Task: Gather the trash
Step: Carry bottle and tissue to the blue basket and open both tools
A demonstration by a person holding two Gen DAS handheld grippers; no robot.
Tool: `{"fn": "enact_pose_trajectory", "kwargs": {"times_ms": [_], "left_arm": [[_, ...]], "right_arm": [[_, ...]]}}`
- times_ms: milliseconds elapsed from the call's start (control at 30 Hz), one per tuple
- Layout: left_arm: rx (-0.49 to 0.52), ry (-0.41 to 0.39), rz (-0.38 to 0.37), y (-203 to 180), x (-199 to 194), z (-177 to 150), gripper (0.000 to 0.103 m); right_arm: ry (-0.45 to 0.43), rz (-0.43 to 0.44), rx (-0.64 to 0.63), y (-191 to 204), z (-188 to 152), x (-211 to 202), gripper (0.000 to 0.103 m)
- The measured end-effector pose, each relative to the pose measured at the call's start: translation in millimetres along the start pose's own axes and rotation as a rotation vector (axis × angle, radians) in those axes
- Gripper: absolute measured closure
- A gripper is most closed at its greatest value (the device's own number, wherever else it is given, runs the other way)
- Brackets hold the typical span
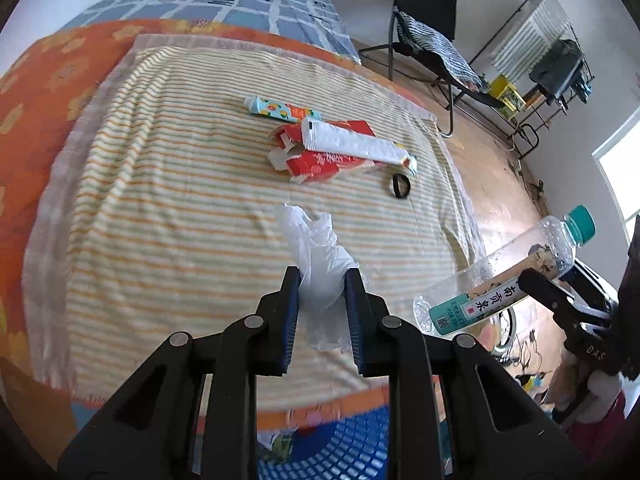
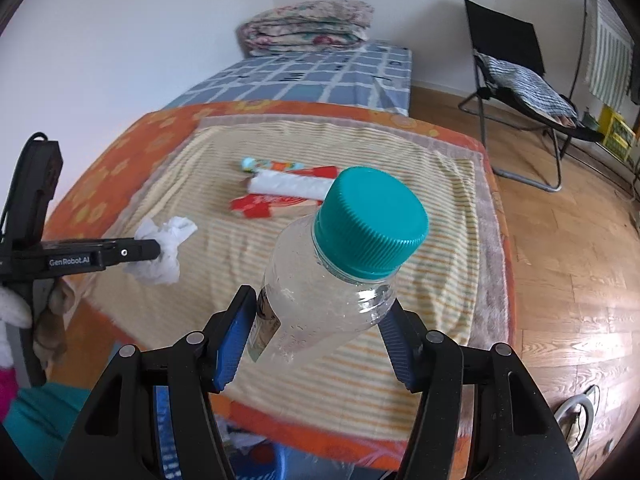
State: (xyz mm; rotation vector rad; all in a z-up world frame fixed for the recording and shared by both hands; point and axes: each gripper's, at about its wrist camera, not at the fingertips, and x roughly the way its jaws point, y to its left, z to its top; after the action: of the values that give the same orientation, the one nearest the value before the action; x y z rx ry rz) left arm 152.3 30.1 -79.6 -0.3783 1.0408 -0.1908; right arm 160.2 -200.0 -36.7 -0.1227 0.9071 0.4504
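Note:
My left gripper (image 1: 322,280) is shut on a crumpled white plastic wrapper (image 1: 316,256), held above the striped towel (image 1: 160,200); the wrapper also shows in the right wrist view (image 2: 164,252). My right gripper (image 2: 322,308) is shut on a clear plastic bottle (image 2: 320,300) with a teal cap (image 2: 370,222); the bottle shows at the right of the left wrist view (image 1: 504,276). On the towel lie a torn red carton (image 1: 316,156), a white tube (image 1: 352,142), a colourful tube (image 1: 280,109) and a black ring (image 1: 401,186).
A blue mesh basket (image 1: 344,444) sits below the bed's near edge, with some trash inside. A black folding chair (image 2: 516,92) stands on the wooden floor (image 2: 568,260) to the right. Folded bedding (image 2: 308,26) lies at the bed's far end.

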Motion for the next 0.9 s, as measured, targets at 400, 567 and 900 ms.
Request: {"fn": "enact_pose_trajectory", "kwargs": {"times_ms": [400, 567, 900], "left_arm": [[0.078, 0.042, -0.028, -14, -30, -72, 0.081], [0.084, 0.09, -0.042, -16, -26, -107, 0.081], [0.089, 0.164, -0.028, -21, -9, -162, 0.081]], "right_arm": [[0.033, 0.088, -0.146, 53, -59, -34, 0.043], [0.072, 0.115, -0.182, 68, -94, -37, 0.043], [0.152, 0.14, -0.188, 82, -142, -27, 0.043]]}}
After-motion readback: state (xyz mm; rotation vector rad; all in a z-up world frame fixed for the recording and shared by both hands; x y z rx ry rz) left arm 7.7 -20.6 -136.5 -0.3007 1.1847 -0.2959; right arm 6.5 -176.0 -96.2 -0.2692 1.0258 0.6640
